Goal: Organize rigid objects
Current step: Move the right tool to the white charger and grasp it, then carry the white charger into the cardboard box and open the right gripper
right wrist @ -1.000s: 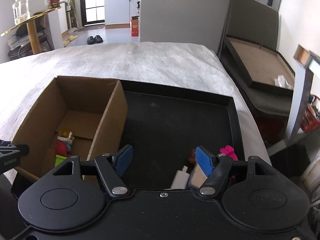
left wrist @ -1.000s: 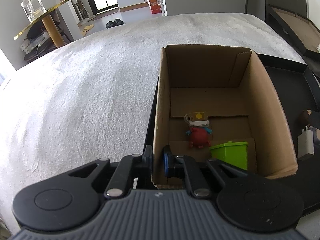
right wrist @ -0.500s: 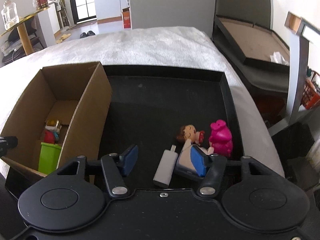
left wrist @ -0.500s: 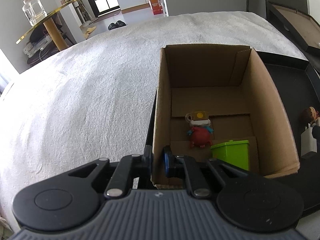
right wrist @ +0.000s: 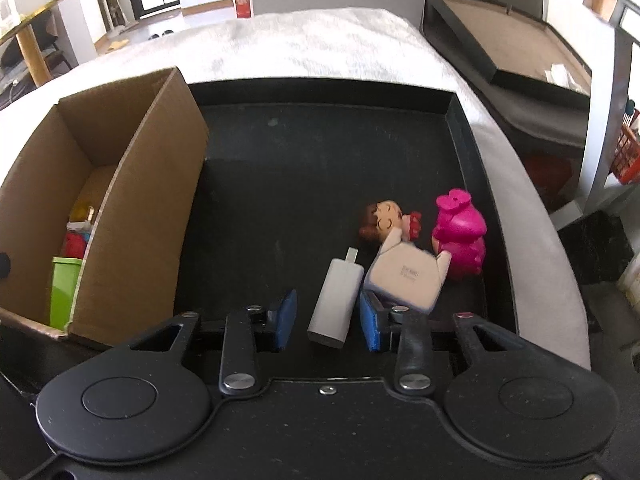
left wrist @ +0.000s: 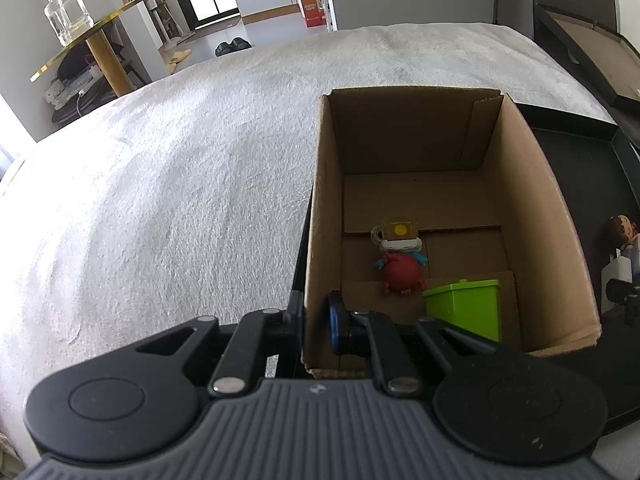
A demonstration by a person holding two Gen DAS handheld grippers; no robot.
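Note:
My left gripper [left wrist: 314, 320] is shut on the near left wall of the cardboard box [left wrist: 532, 216]. One finger is outside the wall and the blue pad inside. Inside the box lie a green bin [left wrist: 464, 306], a red figure [left wrist: 402, 274] and a small cup with a yellow dot [left wrist: 398, 230]. My right gripper [right wrist: 328, 322] hangs low over the black tray [right wrist: 320, 160]. Its jaws are closing around a white charger [right wrist: 336, 302], and a gap still shows on the left side. Beyond it lie a white block [right wrist: 406, 276], a brown-haired doll [right wrist: 384, 218] and a pink toy [right wrist: 460, 236].
The box [right wrist: 140, 208] stands at the tray's left end, on a bed with a white cover [left wrist: 160, 200]. A dark framed board [right wrist: 500, 40] lies off the bed's right side. A gold shelf with a glass jar [left wrist: 66, 14] stands far left.
My right gripper has come down and closer to the toys on the tray, and its jaws have narrowed around the white charger. The left gripper has kept its hold on the box wall.

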